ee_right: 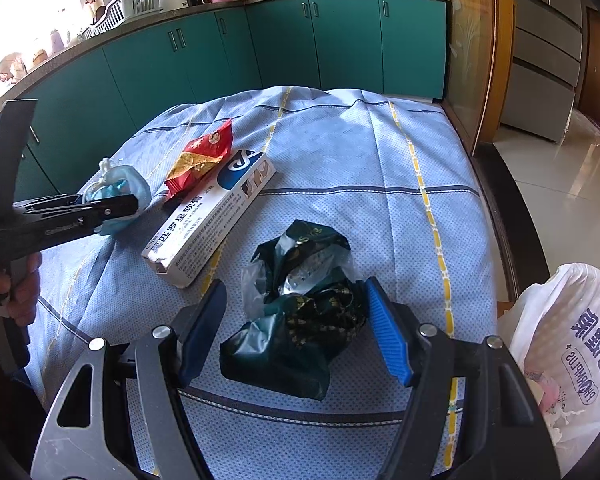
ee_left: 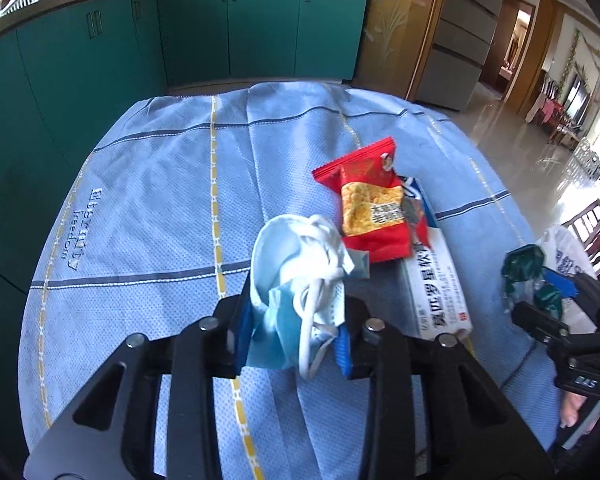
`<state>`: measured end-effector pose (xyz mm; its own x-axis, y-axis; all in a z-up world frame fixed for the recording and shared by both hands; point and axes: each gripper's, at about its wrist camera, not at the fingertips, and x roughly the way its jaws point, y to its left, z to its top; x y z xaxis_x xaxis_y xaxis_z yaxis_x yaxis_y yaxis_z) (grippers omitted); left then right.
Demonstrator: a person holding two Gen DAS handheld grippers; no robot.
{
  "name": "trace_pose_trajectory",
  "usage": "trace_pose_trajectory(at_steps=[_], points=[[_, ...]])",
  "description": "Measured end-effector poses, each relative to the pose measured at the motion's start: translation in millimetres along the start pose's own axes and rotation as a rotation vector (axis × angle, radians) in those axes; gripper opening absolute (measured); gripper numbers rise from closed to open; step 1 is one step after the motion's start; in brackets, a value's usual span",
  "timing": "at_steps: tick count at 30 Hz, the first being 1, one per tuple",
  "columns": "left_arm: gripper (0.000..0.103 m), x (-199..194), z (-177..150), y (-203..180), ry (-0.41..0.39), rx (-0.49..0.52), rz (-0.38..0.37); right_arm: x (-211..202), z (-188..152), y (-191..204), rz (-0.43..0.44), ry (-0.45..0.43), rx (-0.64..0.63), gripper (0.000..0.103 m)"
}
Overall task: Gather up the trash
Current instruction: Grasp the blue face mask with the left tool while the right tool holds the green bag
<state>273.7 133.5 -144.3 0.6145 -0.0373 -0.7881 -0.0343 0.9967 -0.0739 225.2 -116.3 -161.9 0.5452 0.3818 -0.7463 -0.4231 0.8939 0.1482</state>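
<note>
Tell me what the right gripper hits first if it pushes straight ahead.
Probably the dark green wrapper, already between its open fingers. Beyond that is only bare cloth, though depth is hard to judge.

"Eternity freedom" on blue cloth, "PHONMPLUS" (upside down) on white bag, Chinese lettering on box

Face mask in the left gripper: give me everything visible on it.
The face mask is a crumpled disposable one, light blue outside and white inside, of thin non-woven fabric by its look. Its white ear loops are bunched on top, and one loop hangs below the pads. The left gripper pinches its lower part between blue pads, and the upper part bulges above them. It is beside the red snack wrapper, over the blue tablecloth.
</note>
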Motion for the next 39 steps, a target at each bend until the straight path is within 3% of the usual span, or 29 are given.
trace_pose_trajectory(at_steps=[6, 12, 15, 27, 34, 39], points=[[0.051, -4, -1, 11, 0.037, -0.094, -0.078, 1, 0, 0, -0.004, 0.002, 0.001, 0.070], [0.072, -8, 0, 11, 0.008, -0.082, -0.014, 3, -1, 3, -0.002, 0.004, -0.012, 0.075], [0.076, -8, 1, 12, -0.002, -0.082, 0.005, 3, -1, 4, -0.002, 0.005, -0.015, 0.075], [0.082, -8, 3, 16, -0.012, -0.089, 0.026, 6, -3, 5, -0.018, 0.015, -0.026, 0.075], [0.086, -28, 10, 27, -0.137, -0.139, -0.028, 4, -2, 5, -0.010, 0.012, -0.020, 0.075], [0.087, -5, 18, 22, -0.103, -0.114, 0.046, 2, -1, 4, -0.011, 0.006, -0.016, 0.075]])
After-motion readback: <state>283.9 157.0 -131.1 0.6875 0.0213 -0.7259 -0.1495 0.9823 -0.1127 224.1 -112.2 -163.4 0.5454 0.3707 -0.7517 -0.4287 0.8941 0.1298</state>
